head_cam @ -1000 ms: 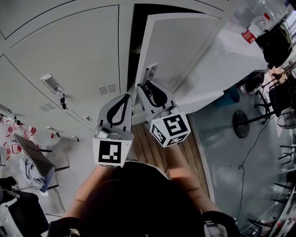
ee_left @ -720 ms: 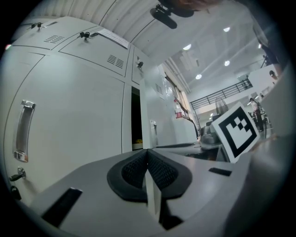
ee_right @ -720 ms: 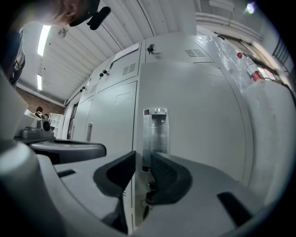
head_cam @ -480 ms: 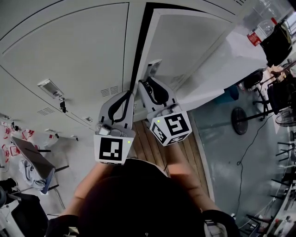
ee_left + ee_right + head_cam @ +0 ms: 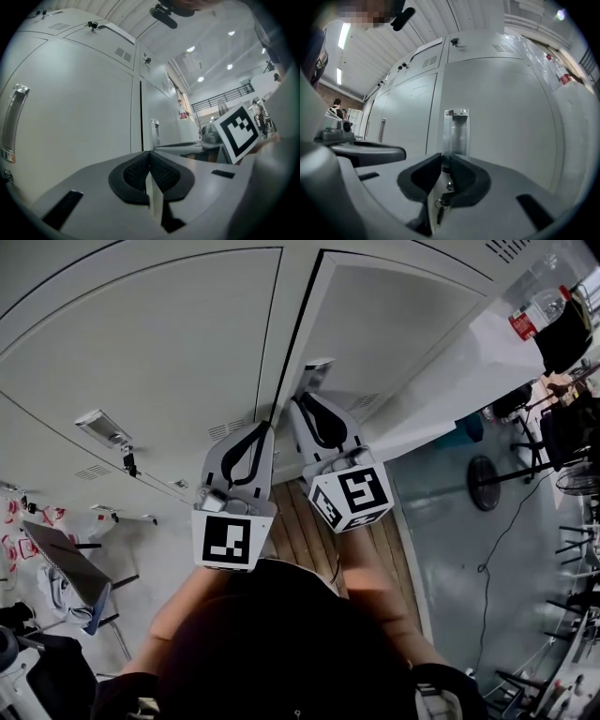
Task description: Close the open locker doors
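Note:
The white locker door (image 5: pixel 394 324) stands almost flush with the row; only a thin dark slit shows along its left edge. My right gripper (image 5: pixel 302 401) is at the foot of the door's metal handle (image 5: pixel 315 371). In the right gripper view, its jaws (image 5: pixel 445 157) have just been closing and stand a narrow gap apart. The handle's (image 5: pixel 456 133) lower left edge shows at that gap, with no pad visibly pressing on it. Keys (image 5: pixel 440 206) hang below. My left gripper (image 5: pixel 262 427) is shut and empty, its tips (image 5: pixel 150 154) by the neighbouring closed door (image 5: pixel 70 103).
Closed lockers (image 5: pixel 141 343) fill the wall to the left, one with a handle (image 5: pixel 105 423). A wooden floor strip (image 5: pixel 300 521) runs underfoot. A white counter (image 5: pixel 469 352) with a bottle (image 5: pixel 539 306) stands on the right, beside a fan base (image 5: pixel 487 488). A chair (image 5: pixel 66 568) is at the left.
The locker door has swung further shut, and the dark opening has shrunk from a wide band to a thin line. Both grippers moved forward towards the lockers with it.

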The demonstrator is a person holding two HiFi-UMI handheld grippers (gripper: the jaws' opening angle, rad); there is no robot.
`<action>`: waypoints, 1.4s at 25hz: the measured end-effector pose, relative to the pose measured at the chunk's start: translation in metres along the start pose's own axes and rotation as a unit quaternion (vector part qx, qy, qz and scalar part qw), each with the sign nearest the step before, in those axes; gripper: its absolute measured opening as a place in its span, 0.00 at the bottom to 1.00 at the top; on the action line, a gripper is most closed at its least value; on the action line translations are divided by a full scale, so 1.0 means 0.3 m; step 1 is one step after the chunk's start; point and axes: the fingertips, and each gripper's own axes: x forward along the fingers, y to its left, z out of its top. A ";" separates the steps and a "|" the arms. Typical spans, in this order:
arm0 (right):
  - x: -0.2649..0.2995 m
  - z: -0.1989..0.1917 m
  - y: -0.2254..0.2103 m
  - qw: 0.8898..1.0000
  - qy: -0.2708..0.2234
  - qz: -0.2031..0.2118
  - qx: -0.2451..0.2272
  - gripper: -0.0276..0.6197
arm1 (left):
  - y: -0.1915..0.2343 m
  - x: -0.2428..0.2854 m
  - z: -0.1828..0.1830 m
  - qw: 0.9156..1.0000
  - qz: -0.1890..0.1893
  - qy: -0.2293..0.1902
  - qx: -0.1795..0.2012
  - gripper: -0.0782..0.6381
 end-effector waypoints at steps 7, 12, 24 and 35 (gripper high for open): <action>0.031 -0.002 -0.009 1.000 -0.001 -0.002 0.013 0.12 | 0.013 0.027 -0.012 1.000 -0.010 0.002 -0.003 0.11; 0.047 -0.003 -0.014 1.000 0.000 -0.006 0.014 0.12 | 0.021 0.041 -0.018 1.000 -0.016 0.004 -0.005 0.11; 0.069 -0.001 -0.021 1.000 -0.002 -0.015 0.015 0.12 | 0.035 0.061 -0.024 1.000 -0.026 0.005 -0.007 0.11; 0.074 -0.001 -0.022 1.000 0.001 -0.026 0.016 0.12 | 0.047 0.042 -0.030 1.000 -0.027 0.006 -0.007 0.11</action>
